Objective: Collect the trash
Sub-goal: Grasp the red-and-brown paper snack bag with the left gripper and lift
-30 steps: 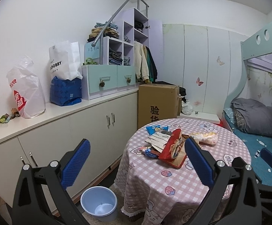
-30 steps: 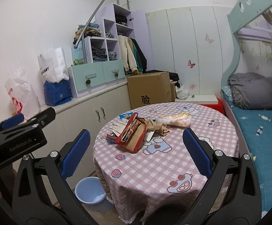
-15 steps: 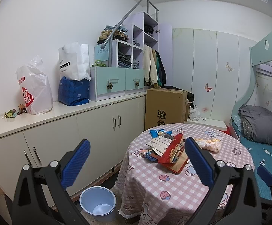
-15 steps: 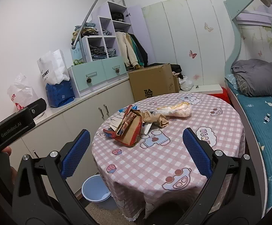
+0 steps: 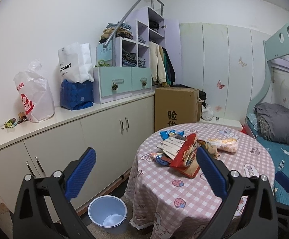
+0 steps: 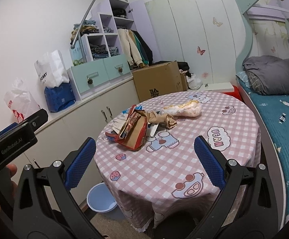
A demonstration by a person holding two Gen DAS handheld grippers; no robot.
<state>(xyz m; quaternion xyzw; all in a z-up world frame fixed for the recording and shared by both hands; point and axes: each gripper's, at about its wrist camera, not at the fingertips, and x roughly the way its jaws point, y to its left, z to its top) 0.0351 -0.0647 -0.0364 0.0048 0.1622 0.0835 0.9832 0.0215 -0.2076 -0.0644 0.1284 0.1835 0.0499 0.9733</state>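
Observation:
A heap of trash lies on the round table [image 5: 202, 191] with its pink checked cloth: a red snack bag [image 5: 185, 156] [image 6: 133, 131], white and blue wrappers [image 5: 171, 137], crumpled brown paper [image 6: 162, 118] and a clear bag of pale snacks [image 5: 225, 144] [image 6: 184, 108]. A pale blue bin [image 5: 107, 213] [image 6: 100, 199] stands on the floor at the table's left. My left gripper [image 5: 145, 173] is open and empty, well short of the heap. My right gripper [image 6: 144, 160] is open and empty too, above the table's near part.
White cabinets [image 5: 104, 127] run along the left wall with plastic bags [image 5: 35, 95], a blue bag [image 5: 76, 95] and drawers on top. A cardboard box [image 5: 176, 107] stands behind the table. A bunk bed [image 6: 279, 107] lies at the right. The left gripper's body [image 6: 11, 145] shows at the right view's left edge.
Both views have shifted: the table and heap now sit nearer and lower in the right wrist view, and the left view has risen and swung left. Both grippers stay open and empty.

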